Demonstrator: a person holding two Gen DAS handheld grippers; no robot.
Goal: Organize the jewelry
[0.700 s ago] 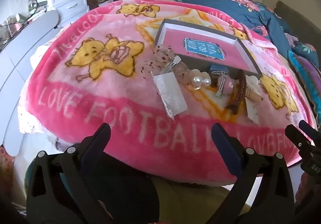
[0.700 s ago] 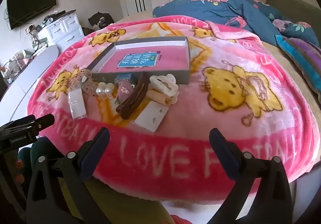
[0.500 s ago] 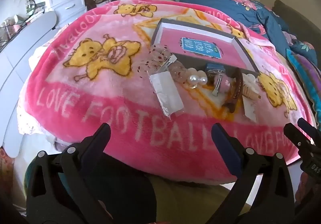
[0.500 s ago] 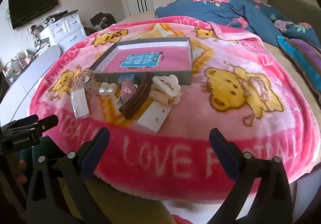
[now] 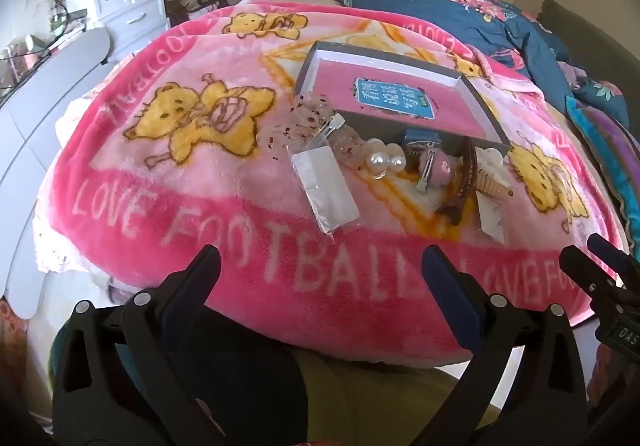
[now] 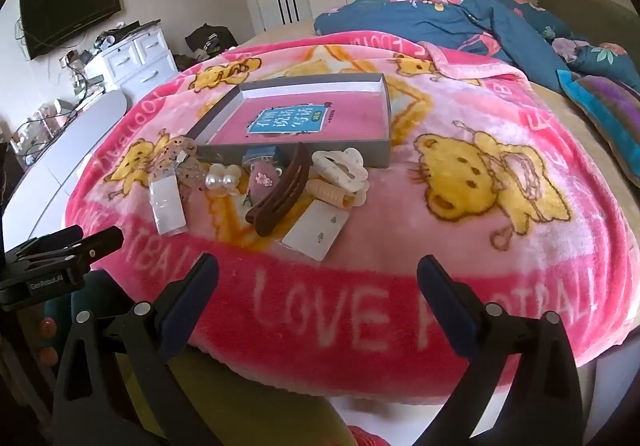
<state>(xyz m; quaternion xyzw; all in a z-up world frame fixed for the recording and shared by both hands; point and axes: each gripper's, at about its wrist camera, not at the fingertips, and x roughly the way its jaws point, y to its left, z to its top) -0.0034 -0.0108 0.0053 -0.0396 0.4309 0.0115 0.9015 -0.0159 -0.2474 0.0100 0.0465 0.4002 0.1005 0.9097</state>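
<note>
A grey box (image 5: 486, 114) (image 6: 386, 118) with a pink floor lies open on the pink blanket (image 5: 200, 174) (image 6: 460, 254). In front of it lies a heap of hair accessories: a clear packet (image 5: 324, 190) (image 6: 168, 202), a pearl clip (image 5: 384, 162) (image 6: 222, 180), a brown claw clip (image 5: 466, 182) (image 6: 282, 194), a white claw clip (image 6: 340, 166), a white earring card (image 6: 316, 228). My left gripper (image 5: 320, 274) is open and empty at the blanket's near edge. My right gripper (image 6: 318, 274) is open and empty there too.
A blue floral duvet (image 6: 440, 14) lies at the bed's far side. A white dresser (image 5: 120, 6) stands at the left. The other gripper shows at each view's edge, the right one in the left wrist view (image 5: 600, 274) and the left one in the right wrist view (image 6: 60, 250).
Both grippers have moved slightly forward toward the bed; the blanket and accessories look a little nearer. Both stay open.
</note>
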